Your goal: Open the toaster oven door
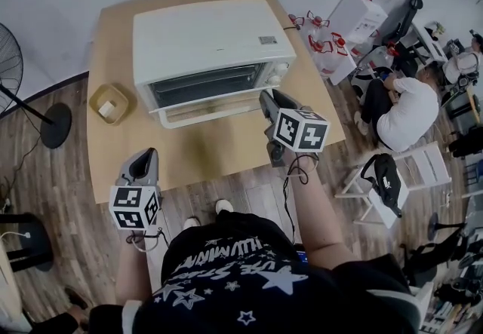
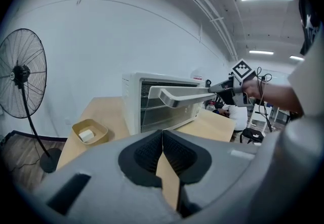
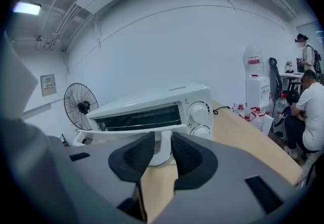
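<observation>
A white toaster oven (image 1: 211, 46) stands on the wooden table (image 1: 219, 151). Its glass door (image 1: 202, 88) hangs partly open, tilted outward at the top. My right gripper (image 1: 266, 101) is at the right end of the door handle (image 3: 126, 135), and its pads (image 3: 188, 153) close on the handle's white end bracket. From the left gripper view the door handle (image 2: 185, 97) juts toward the right gripper (image 2: 223, 86). My left gripper (image 1: 145, 159) hovers at the table's front edge, shut, with nothing between its pads (image 2: 174, 152).
A small tan dish (image 1: 109, 103) with a white block sits left of the oven. A floor fan (image 1: 9, 68) stands at the left. Water jugs (image 1: 323, 44), a seated person (image 1: 404, 110) and a white chair (image 1: 392, 174) are to the right.
</observation>
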Available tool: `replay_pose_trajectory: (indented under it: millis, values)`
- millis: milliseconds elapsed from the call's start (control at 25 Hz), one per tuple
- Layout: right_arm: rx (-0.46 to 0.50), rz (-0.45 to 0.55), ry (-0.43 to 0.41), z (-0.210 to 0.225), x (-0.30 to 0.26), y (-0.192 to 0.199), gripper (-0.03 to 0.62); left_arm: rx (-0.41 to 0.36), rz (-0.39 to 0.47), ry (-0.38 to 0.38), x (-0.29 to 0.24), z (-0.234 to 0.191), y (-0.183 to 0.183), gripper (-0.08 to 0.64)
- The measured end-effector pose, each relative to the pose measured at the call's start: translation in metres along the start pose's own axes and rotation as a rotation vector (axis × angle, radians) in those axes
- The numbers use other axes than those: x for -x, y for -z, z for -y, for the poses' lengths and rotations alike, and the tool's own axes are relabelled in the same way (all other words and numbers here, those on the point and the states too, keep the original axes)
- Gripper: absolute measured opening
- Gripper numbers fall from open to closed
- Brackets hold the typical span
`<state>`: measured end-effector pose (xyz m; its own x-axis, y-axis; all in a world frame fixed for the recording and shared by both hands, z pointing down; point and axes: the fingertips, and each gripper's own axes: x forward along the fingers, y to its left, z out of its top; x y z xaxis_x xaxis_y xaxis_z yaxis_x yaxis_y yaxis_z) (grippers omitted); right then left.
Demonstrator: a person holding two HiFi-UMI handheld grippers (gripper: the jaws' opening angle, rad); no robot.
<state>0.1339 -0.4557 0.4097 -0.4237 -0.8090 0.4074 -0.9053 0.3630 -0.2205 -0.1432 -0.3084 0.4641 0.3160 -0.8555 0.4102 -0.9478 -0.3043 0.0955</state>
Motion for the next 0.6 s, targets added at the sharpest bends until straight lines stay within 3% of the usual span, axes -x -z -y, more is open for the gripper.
replay_pose_trajectory:
  millis: [600]
  values:
    - [0.008, -0.084, 0.016, 0.008, 0.028, 0.052, 0.091, 0.021, -0.043, 0.012, 0.012, 0.011, 0.027, 0.020]
